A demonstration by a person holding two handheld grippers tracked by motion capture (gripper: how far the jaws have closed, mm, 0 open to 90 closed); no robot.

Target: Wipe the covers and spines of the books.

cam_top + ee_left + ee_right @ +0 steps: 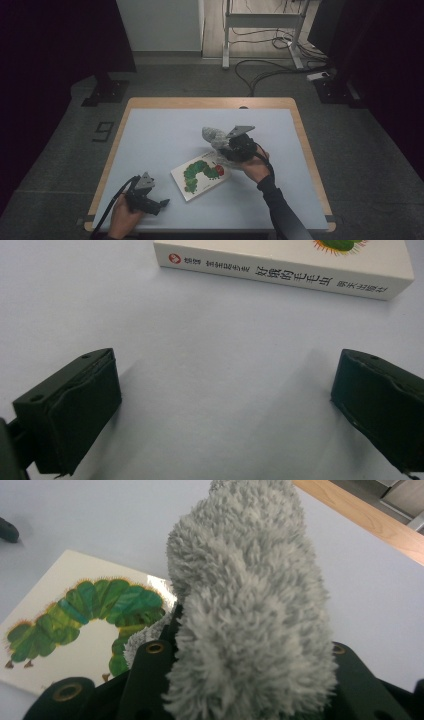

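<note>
- Fluffy grey cloth (pixel 250 615) sits closest to the lens in the right gripper view, pinched between the black jaws and standing up past them, so it hangs from the grip and not from the table.
- Seen from the high view, the right gripper (pixel 220 142) holds that cloth (pixel 212 135) clear of the surface, just past the book's 1 o'clock corner; the jaws are drawn nearly together on it, which suits a soft thing that squashes thin.
- Below it, the caterpillar book (pixel 201 174) lies flat, cover up, near the table's middle; lifting the cloth over it looks like a way to wipe or drape the cover, though that is only my reading.
- At the table's 7 o'clock, the left gripper (pixel 162 203) rests low on the pale table (pixel 150 130), jaws wide apart with nothing between them.
- Its own view looks across bare surface to the book's spine (pixel 280 272) at 12 o'clock, apart from the jaws, apparently waiting to steady the book.
</note>
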